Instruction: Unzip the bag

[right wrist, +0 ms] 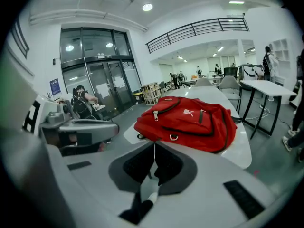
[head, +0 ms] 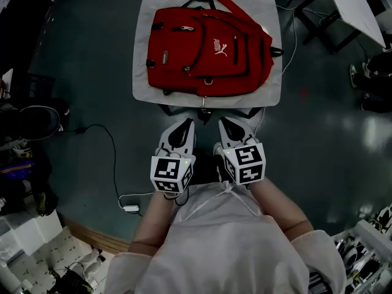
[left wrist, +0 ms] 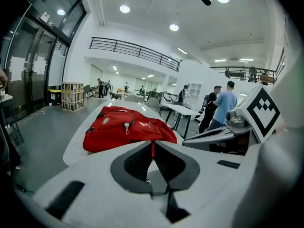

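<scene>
- Backpack [head: 208, 51]: red woven cloth, matt and softly creased, with black webbing straps.
- Zip pull [right wrist: 154, 116] and ring [right wrist: 174, 137] on it: bright, shiny metal.
- Table [head: 142, 72]: smooth, pale top with a faint sheen.
- Floor [head: 324, 121]: dark and polished, glossy with reflected lights.
- Left gripper [head: 185, 124] and right gripper [head: 225, 122]: matt light-grey plastic shells, with dark, finely textured pads [right wrist: 137, 164] inside the jaws.
- Marker cube [head: 172, 171]: matt faces bearing black-and-white squares.
- Person's top [head: 214, 244]: white cloth, soft and creased.
</scene>
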The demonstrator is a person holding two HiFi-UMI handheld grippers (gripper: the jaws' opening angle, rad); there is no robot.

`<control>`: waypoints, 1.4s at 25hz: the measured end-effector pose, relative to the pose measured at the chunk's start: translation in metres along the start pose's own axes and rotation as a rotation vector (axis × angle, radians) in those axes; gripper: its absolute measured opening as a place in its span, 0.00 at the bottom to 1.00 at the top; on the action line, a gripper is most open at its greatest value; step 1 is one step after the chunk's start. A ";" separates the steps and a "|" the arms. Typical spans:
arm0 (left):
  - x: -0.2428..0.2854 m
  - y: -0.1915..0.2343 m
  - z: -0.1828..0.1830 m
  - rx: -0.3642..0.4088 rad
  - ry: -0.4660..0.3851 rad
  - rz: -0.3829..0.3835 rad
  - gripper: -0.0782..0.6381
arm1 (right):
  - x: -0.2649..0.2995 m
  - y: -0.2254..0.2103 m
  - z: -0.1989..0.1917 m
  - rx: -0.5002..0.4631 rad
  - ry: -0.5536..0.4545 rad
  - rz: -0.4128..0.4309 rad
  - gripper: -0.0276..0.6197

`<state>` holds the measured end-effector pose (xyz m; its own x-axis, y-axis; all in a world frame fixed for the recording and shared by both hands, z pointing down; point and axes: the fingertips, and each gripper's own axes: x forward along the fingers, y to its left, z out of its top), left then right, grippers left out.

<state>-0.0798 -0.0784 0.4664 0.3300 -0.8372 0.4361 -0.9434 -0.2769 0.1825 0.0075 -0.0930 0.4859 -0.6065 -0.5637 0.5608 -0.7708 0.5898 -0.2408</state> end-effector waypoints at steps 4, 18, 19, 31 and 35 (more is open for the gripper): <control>0.028 0.018 -0.004 0.014 0.024 -0.063 0.15 | 0.029 -0.006 -0.005 0.008 0.056 -0.028 0.09; 0.113 0.076 -0.033 0.128 0.087 -0.211 0.15 | 0.124 -0.014 -0.048 0.183 0.270 -0.101 0.09; 0.118 0.079 -0.038 0.131 0.096 -0.215 0.15 | 0.130 -0.013 -0.052 0.192 0.282 -0.101 0.10; 0.144 0.095 -0.087 0.113 0.219 -0.201 0.15 | 0.164 -0.017 -0.081 0.209 0.402 -0.139 0.17; 0.149 0.096 -0.094 0.111 0.287 -0.193 0.15 | 0.164 -0.020 -0.081 0.159 0.407 -0.131 0.11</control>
<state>-0.1185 -0.1860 0.6316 0.4831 -0.6024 0.6353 -0.8554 -0.4797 0.1956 -0.0608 -0.1502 0.6462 -0.4003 -0.3354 0.8528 -0.8756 0.4146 -0.2479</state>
